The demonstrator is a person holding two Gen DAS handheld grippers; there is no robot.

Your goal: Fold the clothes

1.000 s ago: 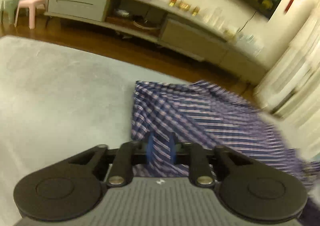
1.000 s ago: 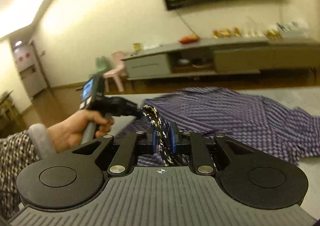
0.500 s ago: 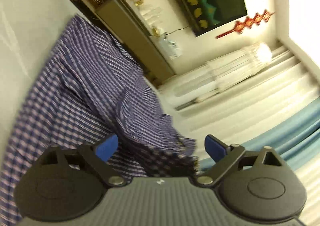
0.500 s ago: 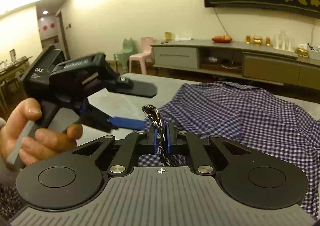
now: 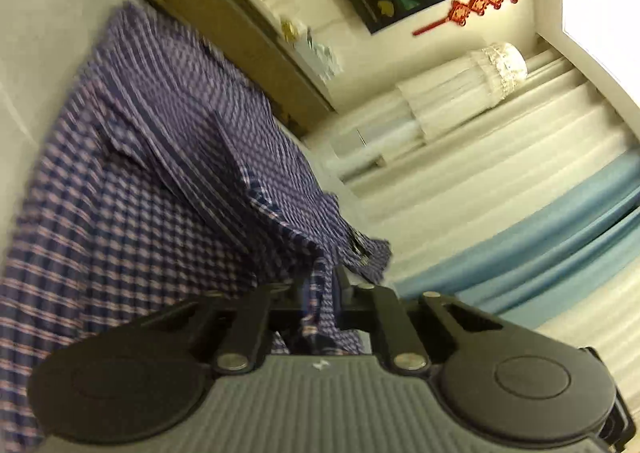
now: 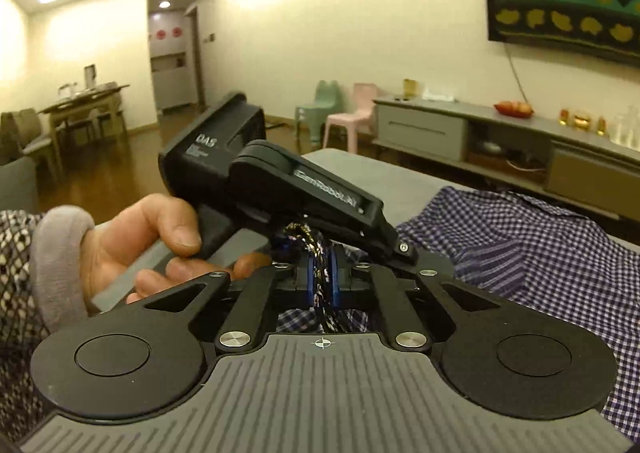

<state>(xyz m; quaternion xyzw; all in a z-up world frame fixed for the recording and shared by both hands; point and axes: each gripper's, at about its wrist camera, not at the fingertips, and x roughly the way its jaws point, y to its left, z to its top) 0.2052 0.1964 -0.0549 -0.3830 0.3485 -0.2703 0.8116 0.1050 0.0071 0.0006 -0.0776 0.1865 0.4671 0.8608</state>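
The left gripper [image 5: 320, 289] had swung wide and just snapped closed on the checked shirt [image 5: 160, 173] lying on the grey surface [image 6: 360, 169]; the right gripper [image 6: 323, 285] stayed clamped on its gathered edge — both ends seemed ready for a fold.

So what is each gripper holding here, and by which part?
Both hold the checked shirt. The left gripper has just closed on a bunched fold of its edge; the right gripper pinches a bunched edge.

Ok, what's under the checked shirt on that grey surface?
The checked shirt lies spread on the grey surface, which shows bare beside it. Whatever sits beneath the cloth is covered; only folds show.
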